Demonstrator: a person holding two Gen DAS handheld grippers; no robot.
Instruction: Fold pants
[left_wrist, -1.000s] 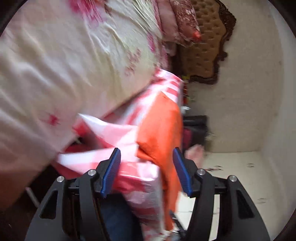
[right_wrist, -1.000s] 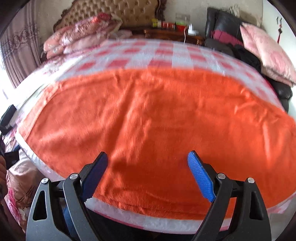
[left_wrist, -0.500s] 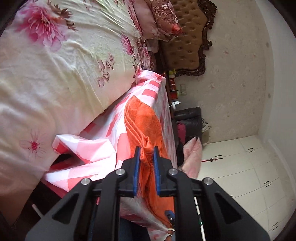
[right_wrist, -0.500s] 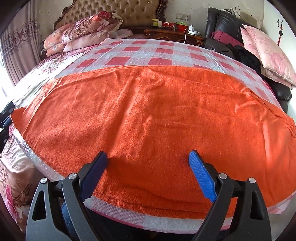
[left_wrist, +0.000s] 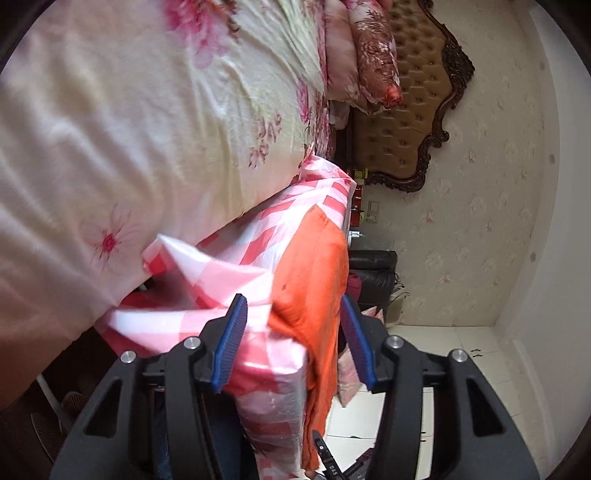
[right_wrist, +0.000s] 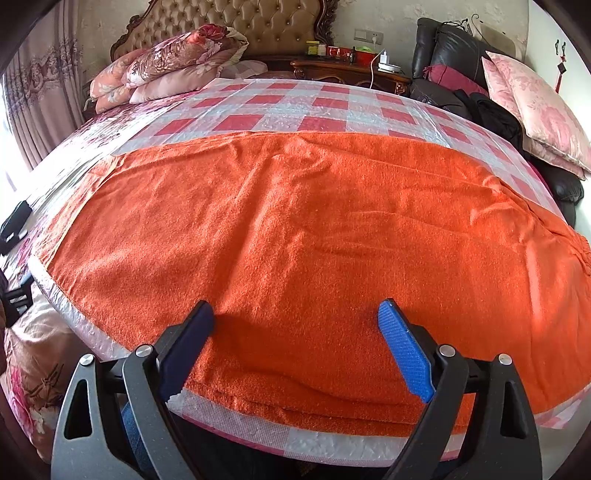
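Note:
The orange pants (right_wrist: 314, 229) lie spread flat across the red-and-white checked sheet (right_wrist: 280, 107) on the bed, folded edges at the near side. My right gripper (right_wrist: 295, 343) is open and empty, just above the near edge of the pants. In the left wrist view, which is rolled sideways, the pants' end (left_wrist: 314, 280) shows edge-on at the bed corner. My left gripper (left_wrist: 291, 339) is open around that corner, with the cloth and sheet between its fingers but not pinched.
Floral pillows (right_wrist: 170, 62) and a tufted headboard (right_wrist: 236, 22) stand at the far end. A nightstand (right_wrist: 351, 66) with small items and a dark sofa with pink cushions (right_wrist: 532, 107) are at the right. A floral quilt (left_wrist: 129, 129) lies left of the sheet.
My left gripper was shut on the pants' end half a second ago and has opened and let go. The right gripper has stayed open and drawn back slightly.

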